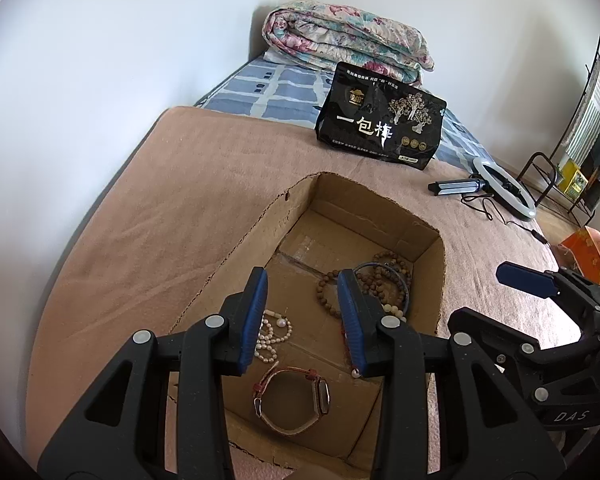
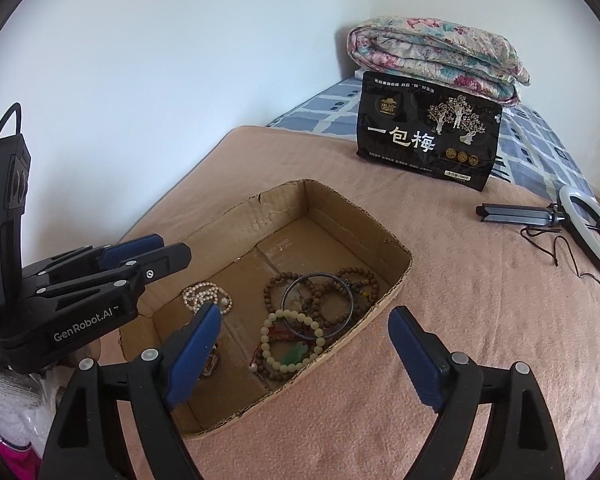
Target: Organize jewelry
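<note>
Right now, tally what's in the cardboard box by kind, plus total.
In the cardboard box:
Pearl strand: 1
Wristwatch: 1
Dark bangle: 1
Pale bead bracelet with green charm: 1
Brown wooden bead strands: at least 2; they overlap, so the exact count is unclear
Total: at least 6

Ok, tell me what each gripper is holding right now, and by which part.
Nothing is held. The left gripper is open above the cardboard box, nothing between its fingers. The right gripper is open wide over the box's near edge, also empty.
</note>
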{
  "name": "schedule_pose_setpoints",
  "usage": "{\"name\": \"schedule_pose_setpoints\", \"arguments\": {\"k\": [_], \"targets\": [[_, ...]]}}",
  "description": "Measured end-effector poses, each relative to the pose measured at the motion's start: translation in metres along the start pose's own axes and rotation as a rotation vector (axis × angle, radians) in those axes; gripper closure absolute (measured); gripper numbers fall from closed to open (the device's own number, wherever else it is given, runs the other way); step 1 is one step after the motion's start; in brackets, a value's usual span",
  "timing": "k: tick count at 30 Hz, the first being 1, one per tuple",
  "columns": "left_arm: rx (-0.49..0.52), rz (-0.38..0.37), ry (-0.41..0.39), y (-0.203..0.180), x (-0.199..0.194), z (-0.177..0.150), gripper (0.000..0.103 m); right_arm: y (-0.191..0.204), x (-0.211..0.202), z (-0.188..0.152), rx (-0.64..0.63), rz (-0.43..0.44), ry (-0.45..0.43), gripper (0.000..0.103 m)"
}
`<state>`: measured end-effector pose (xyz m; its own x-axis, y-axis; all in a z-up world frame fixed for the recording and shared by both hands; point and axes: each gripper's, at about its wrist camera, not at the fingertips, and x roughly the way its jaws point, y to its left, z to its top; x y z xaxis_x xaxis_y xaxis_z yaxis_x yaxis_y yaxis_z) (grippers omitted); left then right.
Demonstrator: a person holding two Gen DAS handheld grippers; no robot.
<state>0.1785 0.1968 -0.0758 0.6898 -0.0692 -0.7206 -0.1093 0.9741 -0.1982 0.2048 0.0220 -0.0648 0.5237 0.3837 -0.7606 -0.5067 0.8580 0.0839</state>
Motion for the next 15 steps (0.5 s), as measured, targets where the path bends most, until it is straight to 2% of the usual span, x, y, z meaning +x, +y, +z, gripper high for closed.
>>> {"name": "schedule_pose_setpoints", "arguments": {"k": [5,7,9,15], "targets": [[0.007,0.006,-0.014,-0.004,-0.01,0.002,0.066,-0.002,-0.013,0.001,0.002,-0.022,-0.022,0.01],[0.009,0.012,-0.024,-0.006,-0.015,0.002,0.058,-0.002,-0.021,0.001,-0.001,-0.033,-0.036,0.009],[0.007,0.015,-0.039,-0.007,-0.022,0.003,0.054,-0.001,-0.028,0.0,-0.005,-0.042,-0.047,0.008],[0.004,0.018,-0.077,-0.015,-0.045,0.004,0.054,0.002,-0.051,-0.002,-0.028,-0.082,-0.088,0.003]]}}
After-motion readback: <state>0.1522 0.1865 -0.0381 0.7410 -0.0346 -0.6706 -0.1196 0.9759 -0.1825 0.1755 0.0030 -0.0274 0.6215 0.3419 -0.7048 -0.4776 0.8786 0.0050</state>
